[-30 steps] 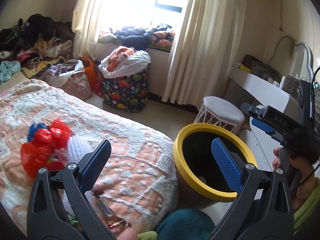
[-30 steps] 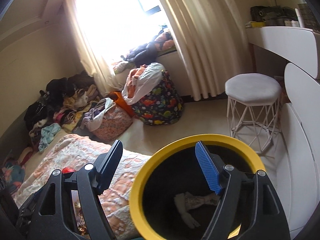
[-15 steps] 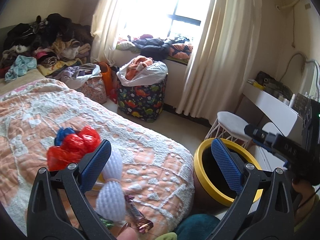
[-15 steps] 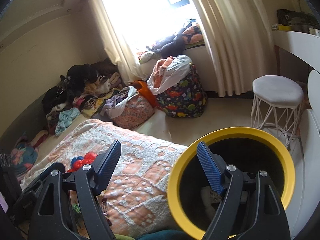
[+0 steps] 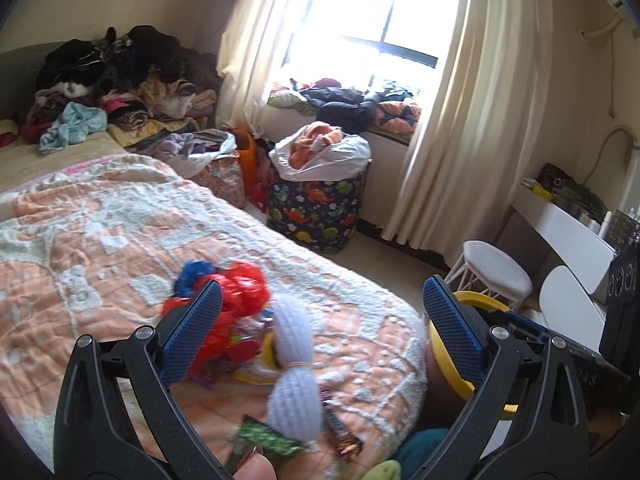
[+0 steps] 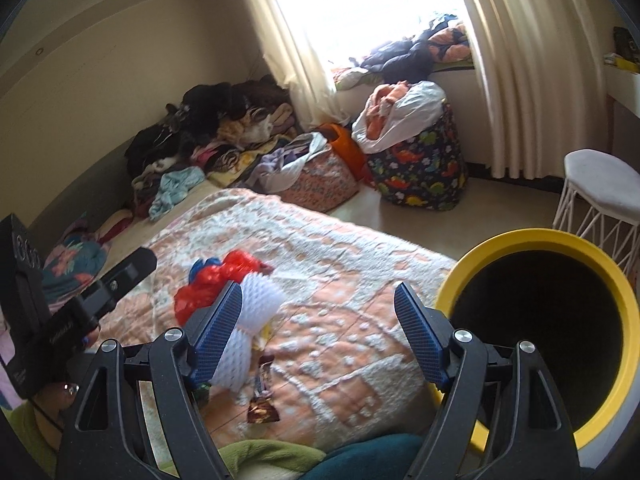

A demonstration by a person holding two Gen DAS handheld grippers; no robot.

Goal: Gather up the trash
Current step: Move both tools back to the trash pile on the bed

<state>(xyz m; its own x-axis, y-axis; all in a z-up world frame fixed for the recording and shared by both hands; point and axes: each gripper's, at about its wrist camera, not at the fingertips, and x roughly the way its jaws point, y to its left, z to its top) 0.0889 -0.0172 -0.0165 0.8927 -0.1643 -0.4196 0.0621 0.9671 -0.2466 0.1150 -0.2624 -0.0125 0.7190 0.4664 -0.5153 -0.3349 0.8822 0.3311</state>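
Note:
A small trash heap lies on the peach-and-white bedspread (image 5: 100,240): a crumpled red plastic bag (image 5: 240,292), a white foam net sleeve (image 5: 296,364), a green wrapper (image 5: 268,440) and a brown candy wrapper (image 5: 342,436). My left gripper (image 5: 320,320) is open just short of the heap, nothing between its pads. My right gripper (image 6: 320,320) is open too, above the bed edge, with the foam net (image 6: 256,308), red bag (image 6: 212,280) and candy wrapper (image 6: 262,404) ahead to its left. The yellow-rimmed black bin (image 6: 532,236) stands to its right. Its rim (image 5: 452,372) is partly hidden in the left wrist view.
A dinosaur-print hamper (image 5: 316,216) and a floral bag (image 6: 320,184) stand on the floor under the curtained window. A white stool (image 6: 600,184) and a white desk (image 5: 560,220) are beyond the bin. Clothes (image 5: 120,80) are piled at the bed's far end.
Both views have swung left, away from the bin and onto the bed. The trash heap now sits between the fingers in each view, and the bin has slid to the right edge.

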